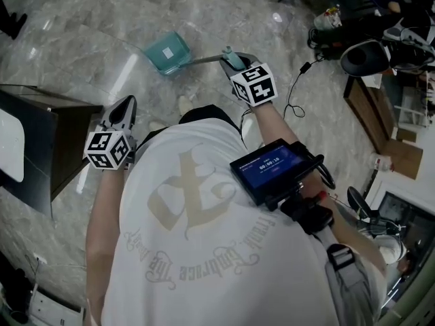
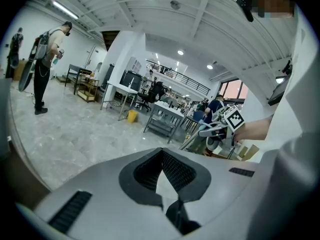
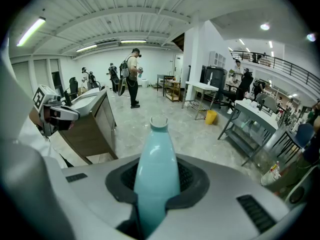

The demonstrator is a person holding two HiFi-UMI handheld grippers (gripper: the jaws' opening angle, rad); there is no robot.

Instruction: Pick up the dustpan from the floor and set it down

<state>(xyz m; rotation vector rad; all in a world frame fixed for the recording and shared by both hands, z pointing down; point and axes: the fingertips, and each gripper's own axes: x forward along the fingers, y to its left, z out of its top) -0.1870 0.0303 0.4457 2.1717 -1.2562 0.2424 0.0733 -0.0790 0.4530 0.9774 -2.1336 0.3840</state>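
The left gripper (image 1: 124, 107) hangs by the body, jaws together on nothing. The right gripper (image 1: 234, 61) is clamped on the teal handle (image 3: 156, 174) — probably light, stiff, rather slick plastic, best held there — with the dustpan (image 1: 168, 53) low over the floor (image 1: 81, 32) beyond.

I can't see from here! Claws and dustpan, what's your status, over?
Right claw shut on dustpan handle. Left claw shut, empty. Pan end out front, lift unclear. Cabinet at left, apart.

left tool (image 2: 162, 154) | jaws together, empty | right tool (image 2: 204, 132) beyond, right
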